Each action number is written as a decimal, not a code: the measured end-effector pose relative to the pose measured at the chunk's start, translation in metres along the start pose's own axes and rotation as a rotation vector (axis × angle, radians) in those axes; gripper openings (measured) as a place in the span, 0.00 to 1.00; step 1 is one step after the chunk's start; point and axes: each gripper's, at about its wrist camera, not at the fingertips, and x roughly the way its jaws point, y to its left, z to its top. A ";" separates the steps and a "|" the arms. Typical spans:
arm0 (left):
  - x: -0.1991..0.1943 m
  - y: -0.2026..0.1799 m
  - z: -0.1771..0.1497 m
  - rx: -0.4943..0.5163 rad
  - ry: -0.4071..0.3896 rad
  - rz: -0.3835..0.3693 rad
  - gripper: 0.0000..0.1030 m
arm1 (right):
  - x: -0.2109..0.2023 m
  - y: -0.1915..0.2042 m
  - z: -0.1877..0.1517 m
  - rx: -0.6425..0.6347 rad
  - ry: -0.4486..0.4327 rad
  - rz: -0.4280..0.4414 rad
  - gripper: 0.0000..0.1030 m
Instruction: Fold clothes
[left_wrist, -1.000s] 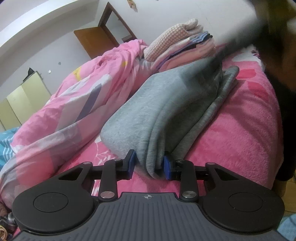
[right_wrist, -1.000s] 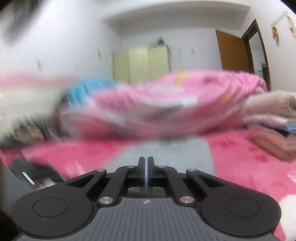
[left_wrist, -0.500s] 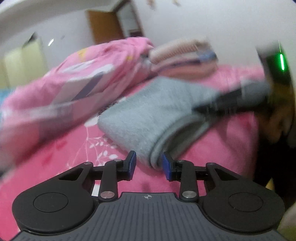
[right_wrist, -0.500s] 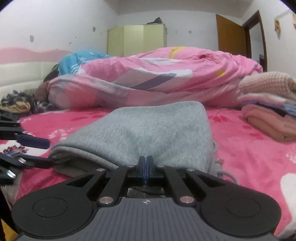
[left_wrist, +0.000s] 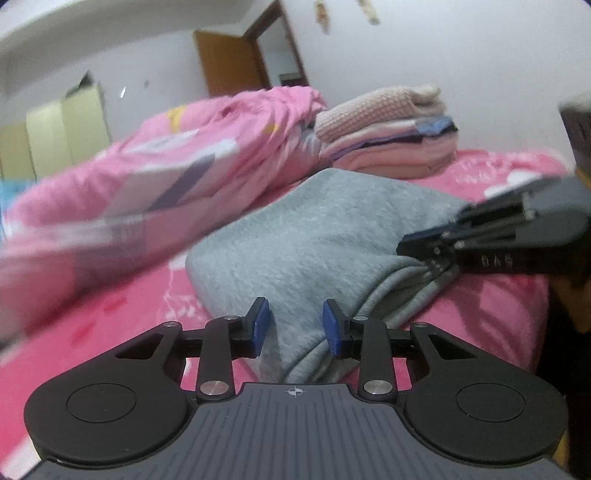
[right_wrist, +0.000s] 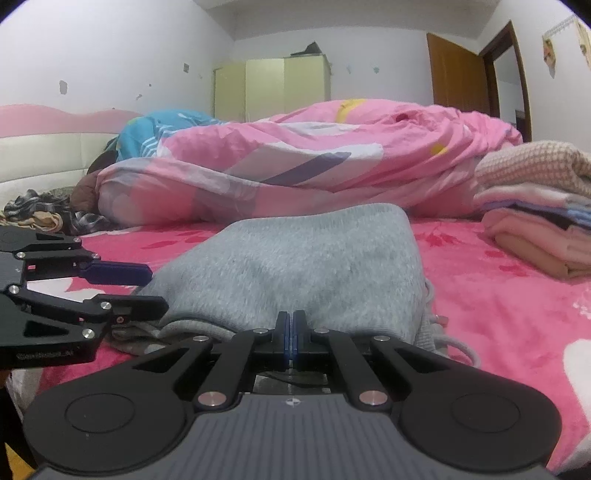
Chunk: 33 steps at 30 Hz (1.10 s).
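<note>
Folded grey fleece garment (left_wrist: 314, 236) lying on bed w/ pink floral sheet (right_wrist: 498, 295), near folded pastel clothes stack (left_wrist: 388, 133).

Left tool (left_wrist: 295, 325) gripping thick folded corner; right tool (right_wrist: 291, 332) pinching near edge, jaws fully closed.

Risk: layers sliding apart if lifted unevenly; bundle is thick.

Writing on tools too blurred to read.

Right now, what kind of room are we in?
Most likely a bedroom: a bed with a pink floral sheet, a rumpled pink duvet, and a pale green wardrobe against the far wall.
</note>
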 end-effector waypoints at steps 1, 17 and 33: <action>-0.001 0.002 -0.001 -0.018 -0.002 -0.005 0.31 | 0.000 0.001 0.000 -0.009 -0.005 -0.005 0.00; -0.003 0.009 -0.007 -0.131 -0.004 -0.022 0.33 | 0.026 -0.010 0.012 -0.021 -0.019 -0.145 0.20; 0.012 0.017 -0.013 -0.155 -0.129 -0.037 0.34 | 0.023 -0.013 0.010 -0.006 -0.027 -0.126 0.22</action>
